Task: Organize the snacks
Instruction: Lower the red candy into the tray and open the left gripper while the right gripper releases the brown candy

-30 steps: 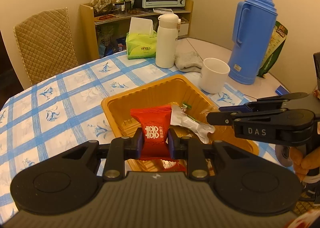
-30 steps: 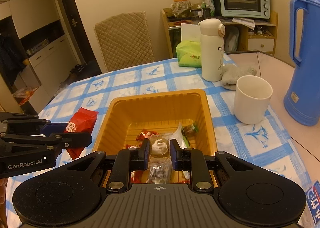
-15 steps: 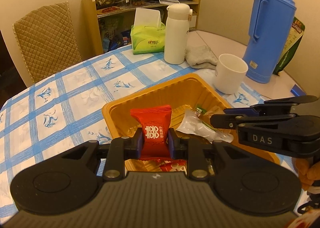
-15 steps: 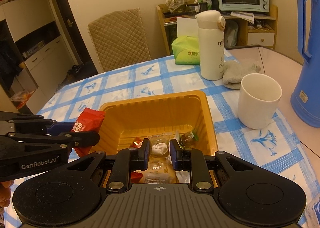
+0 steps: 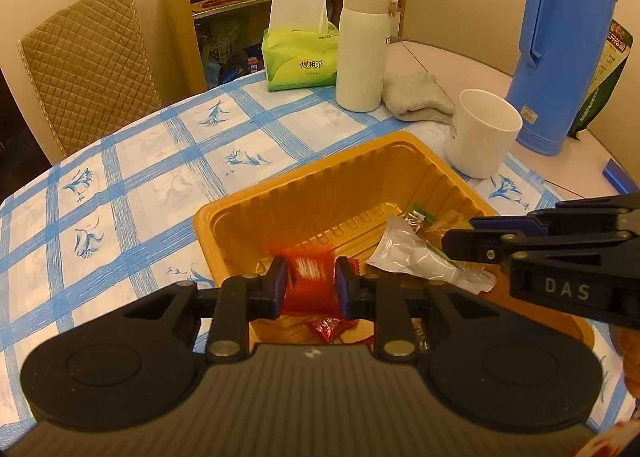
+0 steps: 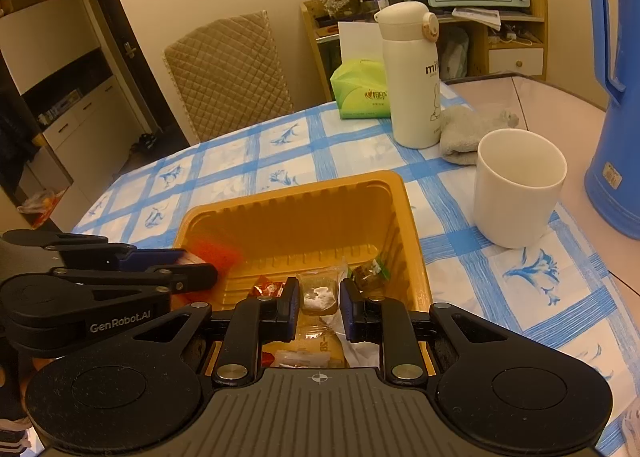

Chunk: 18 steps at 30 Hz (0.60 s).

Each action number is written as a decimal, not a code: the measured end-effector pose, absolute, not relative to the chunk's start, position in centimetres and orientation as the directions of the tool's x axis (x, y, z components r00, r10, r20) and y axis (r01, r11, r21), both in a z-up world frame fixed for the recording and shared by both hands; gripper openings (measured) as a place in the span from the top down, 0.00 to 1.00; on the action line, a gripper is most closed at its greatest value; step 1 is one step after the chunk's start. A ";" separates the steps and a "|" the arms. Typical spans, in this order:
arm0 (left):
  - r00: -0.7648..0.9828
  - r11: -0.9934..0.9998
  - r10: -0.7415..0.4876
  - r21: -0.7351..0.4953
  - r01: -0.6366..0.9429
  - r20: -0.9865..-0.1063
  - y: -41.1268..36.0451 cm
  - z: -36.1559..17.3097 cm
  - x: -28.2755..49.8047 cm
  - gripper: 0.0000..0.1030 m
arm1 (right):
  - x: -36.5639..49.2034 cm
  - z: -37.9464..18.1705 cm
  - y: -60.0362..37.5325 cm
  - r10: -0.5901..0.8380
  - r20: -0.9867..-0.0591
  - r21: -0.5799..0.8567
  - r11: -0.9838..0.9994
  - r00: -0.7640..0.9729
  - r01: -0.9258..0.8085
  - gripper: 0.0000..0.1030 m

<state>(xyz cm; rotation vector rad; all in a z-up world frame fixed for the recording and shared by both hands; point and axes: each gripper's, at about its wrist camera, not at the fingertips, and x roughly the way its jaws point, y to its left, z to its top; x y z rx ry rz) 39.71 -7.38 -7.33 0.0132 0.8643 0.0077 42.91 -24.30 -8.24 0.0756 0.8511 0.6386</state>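
Observation:
An orange plastic tray (image 5: 280,199) (image 6: 280,197) sits on the blue-checked tablecloth with several wrapped snacks in it, among them a red candy (image 5: 330,327) and a green-wrapped one (image 5: 420,215). My left gripper (image 5: 310,289) (image 6: 200,267) hangs over the tray's near left corner, shut on a red snack packet (image 5: 310,277) (image 6: 216,253) that looks blurred. My right gripper (image 6: 319,297) (image 5: 460,237) is over the tray's near right part, shut on a clear-wrapped pale snack (image 6: 319,291) (image 5: 408,257).
A white mug (image 5: 482,137) stands just right of the tray, with a blue thermos jug (image 5: 568,37) behind it. Farther back are a grey cloth (image 5: 416,97), a white flask (image 5: 362,45) and a green tissue pack (image 5: 298,61). A quilted chair (image 5: 84,65) stands at the table's far left.
Both grippers have sunk closer to the tray. The red packet now sits lower between the left fingers and is blurred. The clear-wrapped snack stays in the right grip.

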 end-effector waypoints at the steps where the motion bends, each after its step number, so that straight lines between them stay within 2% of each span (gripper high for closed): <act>1: 0.648 1.000 0.014 0.017 -0.002 -0.762 -7.4 -7.5 39.8 0.78 | 42.9 -8.3 -24.3 0.553 -0.677 0.310 0.812 0.485 -0.495 0.79; 18: 0.643 0.999 0.034 0.013 -0.037 -0.765 -6.8 -7.3 39.4 0.78 | 43.9 -9.0 -23.3 0.591 -0.671 0.337 0.781 0.448 -0.526 0.79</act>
